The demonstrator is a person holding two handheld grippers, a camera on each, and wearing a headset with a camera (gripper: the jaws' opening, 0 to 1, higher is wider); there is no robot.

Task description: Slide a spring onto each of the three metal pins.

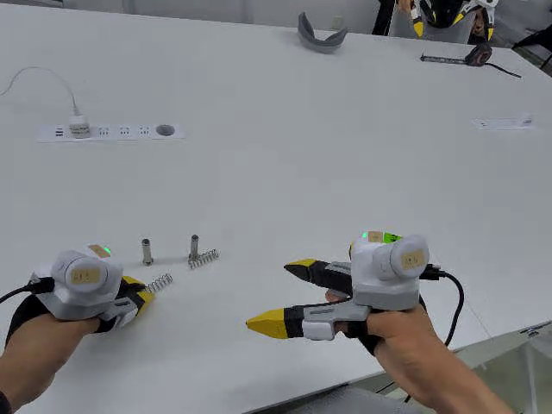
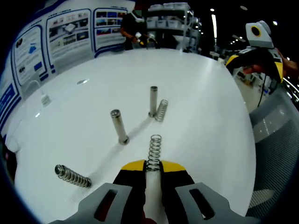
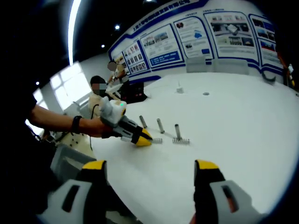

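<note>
While clamped, left claw (image 2: 153,166) pinches spring (image 2: 154,148) (one end).

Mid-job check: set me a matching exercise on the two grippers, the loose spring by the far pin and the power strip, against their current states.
Things:
1. left gripper
2. right gripper
3. loose spring
4. power strip

States:
a. open, holding nothing
b. lying on the table beside a pin
c. shut on a spring
d. has a white plug in it

Pairs: 1c, 2a, 3b, 4d.
</note>
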